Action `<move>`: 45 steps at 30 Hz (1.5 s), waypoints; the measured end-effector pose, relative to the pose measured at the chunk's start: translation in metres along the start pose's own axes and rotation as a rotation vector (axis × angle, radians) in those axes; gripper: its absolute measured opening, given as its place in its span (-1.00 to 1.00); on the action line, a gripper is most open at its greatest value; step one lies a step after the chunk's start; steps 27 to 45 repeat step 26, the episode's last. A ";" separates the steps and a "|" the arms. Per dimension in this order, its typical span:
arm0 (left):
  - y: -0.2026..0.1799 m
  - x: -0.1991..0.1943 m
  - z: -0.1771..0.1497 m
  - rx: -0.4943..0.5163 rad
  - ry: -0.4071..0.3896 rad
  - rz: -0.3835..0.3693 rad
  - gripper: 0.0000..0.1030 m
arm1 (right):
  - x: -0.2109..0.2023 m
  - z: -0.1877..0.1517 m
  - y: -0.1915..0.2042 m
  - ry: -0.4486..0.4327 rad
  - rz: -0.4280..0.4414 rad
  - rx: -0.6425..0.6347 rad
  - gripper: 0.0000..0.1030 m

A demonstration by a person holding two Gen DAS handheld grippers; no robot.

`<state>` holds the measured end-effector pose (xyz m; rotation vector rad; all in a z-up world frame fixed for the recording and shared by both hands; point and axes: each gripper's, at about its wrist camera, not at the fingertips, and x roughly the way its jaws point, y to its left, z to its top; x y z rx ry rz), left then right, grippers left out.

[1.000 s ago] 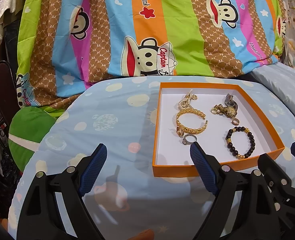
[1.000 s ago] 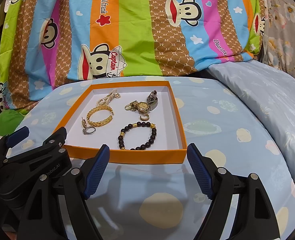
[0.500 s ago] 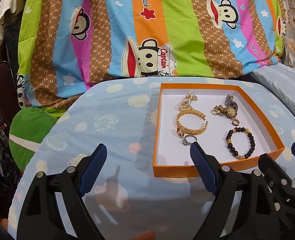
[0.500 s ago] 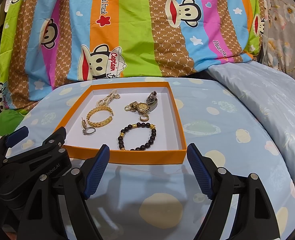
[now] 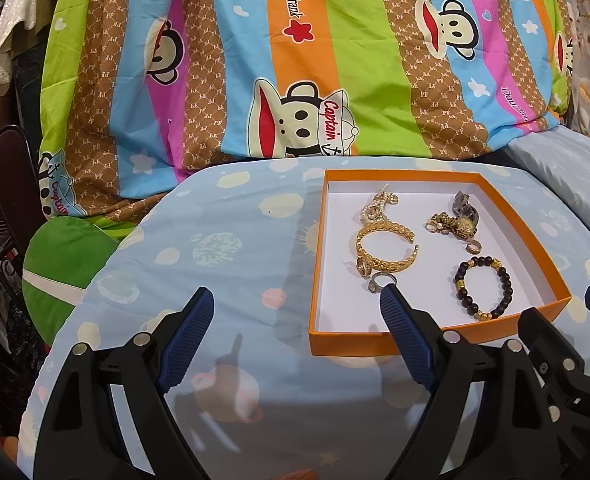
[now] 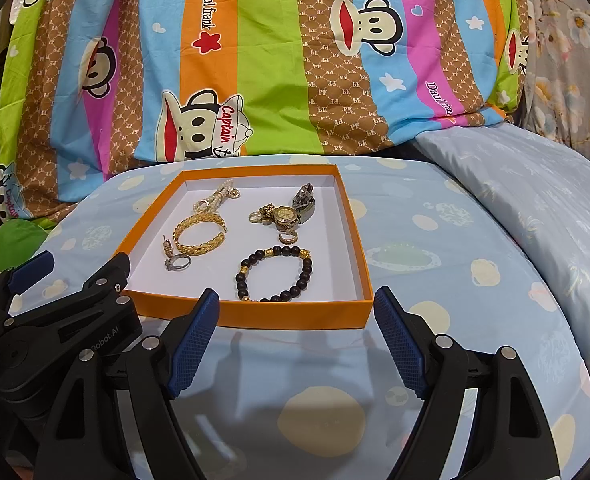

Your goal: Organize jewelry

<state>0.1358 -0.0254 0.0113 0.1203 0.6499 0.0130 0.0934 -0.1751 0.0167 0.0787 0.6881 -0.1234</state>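
Both jaws spread wide, holding nothing: left gripper (image 5: 297, 312), right gripper (image 6: 295, 316). Shallow orange cardboard tray (image 6: 255, 314) sits mid-bed, near edge facing the grippers. Black bead bracelet (image 6: 275, 276) at its near-right corner: probably light, floppy, slippery; pinch 1 bead run.

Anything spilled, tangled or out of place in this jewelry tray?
Nothing spilled: every piece lies inside the orange tray. The watch sits bunched against a dark clasp-like piece, and the gold bangle touches the pearl piece. Otherwise nothing stands out.
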 end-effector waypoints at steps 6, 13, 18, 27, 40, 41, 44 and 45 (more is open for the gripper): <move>-0.002 -0.001 0.000 0.005 -0.007 0.013 0.61 | 0.000 0.001 -0.002 0.001 -0.002 0.001 0.52; -0.002 -0.001 -0.001 0.004 -0.007 0.009 0.61 | 0.000 0.001 -0.002 0.001 -0.003 0.001 0.52; -0.002 -0.001 -0.001 0.004 -0.006 0.008 0.60 | 0.000 0.001 -0.001 0.001 -0.003 0.000 0.52; -0.001 0.001 -0.002 0.005 -0.001 0.004 0.60 | 0.002 0.003 -0.004 0.000 -0.012 -0.003 0.52; -0.001 0.001 -0.002 0.005 -0.001 0.004 0.60 | 0.002 0.003 -0.004 0.000 -0.012 -0.003 0.52; -0.001 0.001 -0.002 0.005 -0.001 0.004 0.60 | 0.002 0.003 -0.004 0.000 -0.012 -0.003 0.52; -0.001 0.001 -0.002 0.005 -0.001 0.004 0.60 | 0.002 0.003 -0.004 0.000 -0.012 -0.003 0.52; -0.001 0.001 -0.002 0.005 -0.001 0.004 0.60 | 0.002 0.003 -0.004 0.000 -0.012 -0.003 0.52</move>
